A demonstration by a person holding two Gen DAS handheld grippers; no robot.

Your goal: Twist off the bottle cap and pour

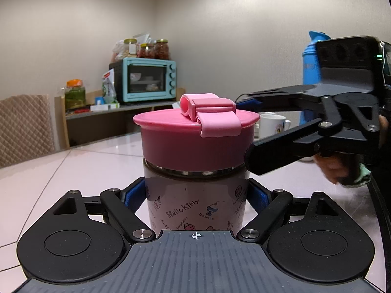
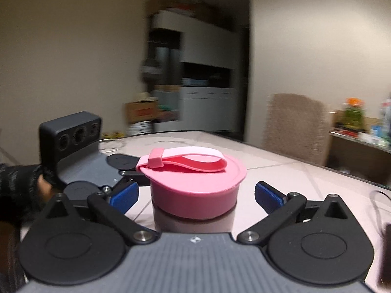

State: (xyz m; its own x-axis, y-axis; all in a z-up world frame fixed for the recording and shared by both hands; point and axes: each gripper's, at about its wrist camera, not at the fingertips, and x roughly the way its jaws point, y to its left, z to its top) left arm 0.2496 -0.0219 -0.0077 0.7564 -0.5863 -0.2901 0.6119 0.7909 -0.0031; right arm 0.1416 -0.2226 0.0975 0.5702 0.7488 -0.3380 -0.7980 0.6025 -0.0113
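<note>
A teal toaster oven (image 1: 149, 79) stood on a low wooden shelf (image 1: 127, 112) against the far wall. Several glass jars (image 1: 151, 48) sat on top of the oven. A larger jar with an orange lid (image 1: 75, 94) stood at the left end of the shelf. A chair with a quilted beige back (image 1: 25, 127) stood beside the tiled counter (image 1: 73, 171). On the counter, a white mug (image 1: 272, 125) stood near a blue flask (image 1: 311, 68). In the blurred right wrist view, tall cabinets (image 2: 202, 73) and what appeared to be a cardboard box (image 2: 141, 111) were visible.
</note>
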